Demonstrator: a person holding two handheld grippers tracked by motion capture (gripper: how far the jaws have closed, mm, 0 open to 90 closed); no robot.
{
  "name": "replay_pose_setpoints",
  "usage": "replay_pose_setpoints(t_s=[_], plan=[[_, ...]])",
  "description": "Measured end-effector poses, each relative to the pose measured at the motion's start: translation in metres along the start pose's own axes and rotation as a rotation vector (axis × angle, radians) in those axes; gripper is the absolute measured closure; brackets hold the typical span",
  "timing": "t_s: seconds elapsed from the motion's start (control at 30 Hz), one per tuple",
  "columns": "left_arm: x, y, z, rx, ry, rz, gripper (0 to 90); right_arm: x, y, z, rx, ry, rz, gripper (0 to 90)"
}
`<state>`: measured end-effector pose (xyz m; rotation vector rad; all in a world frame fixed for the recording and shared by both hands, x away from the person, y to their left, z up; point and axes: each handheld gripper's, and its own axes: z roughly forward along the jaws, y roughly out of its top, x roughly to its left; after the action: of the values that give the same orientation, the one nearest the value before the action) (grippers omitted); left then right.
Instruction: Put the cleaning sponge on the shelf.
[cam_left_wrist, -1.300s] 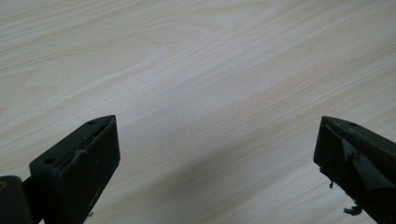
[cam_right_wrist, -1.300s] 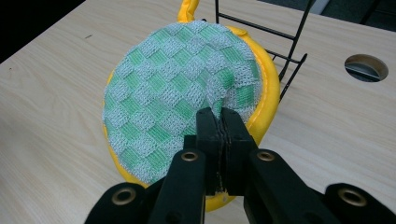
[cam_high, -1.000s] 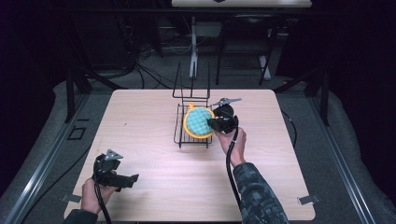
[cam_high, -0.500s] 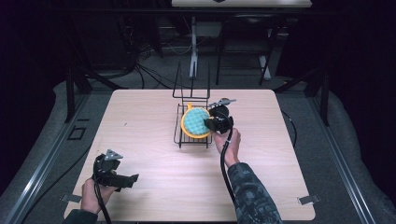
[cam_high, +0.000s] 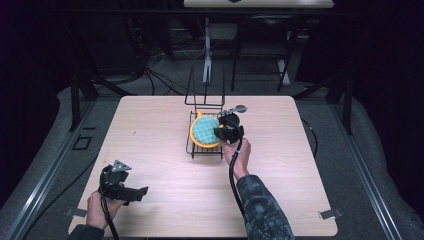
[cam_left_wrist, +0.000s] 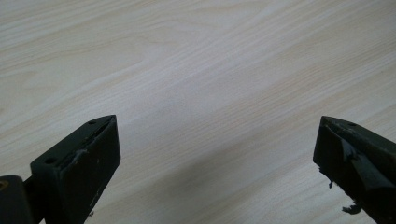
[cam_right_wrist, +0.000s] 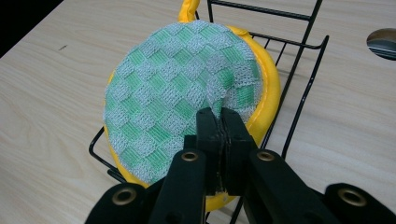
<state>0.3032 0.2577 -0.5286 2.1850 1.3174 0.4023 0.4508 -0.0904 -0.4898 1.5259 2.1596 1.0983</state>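
At the far middle of the table (cam_high: 150, 150), your right gripper (cam_right_wrist: 219, 122) pinches the mesh of the green-and-yellow scrubber (cam_right_wrist: 182, 88), which leans in the black wire rack (cam_right_wrist: 303, 88). Lower it slowly and keep it between the wires. Your left gripper (cam_left_wrist: 215, 154) stays released, near left.

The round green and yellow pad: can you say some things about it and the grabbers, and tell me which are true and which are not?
1. The right gripper is shut on the pad. True.
2. The pad lies flat on the bare table. False: it sits on the black wire rack.
3. The left gripper is open, with nothing between its jaws. True.
4. The pad is red and blue. False: it has a green checked face and a yellow rim.
5. The left gripper is touching the rack. False: it is near the table's front left corner, far from the rack.
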Motion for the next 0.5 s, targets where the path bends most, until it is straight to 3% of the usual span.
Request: replay_pose_setpoints(t_s=[0.5], plan=[[0.0, 0.0, 0.0, 0.001, -0.002, 0.004, 0.8, -0.002, -0.011, 0.012, 0.012, -0.042, 0.053, 87.9]])
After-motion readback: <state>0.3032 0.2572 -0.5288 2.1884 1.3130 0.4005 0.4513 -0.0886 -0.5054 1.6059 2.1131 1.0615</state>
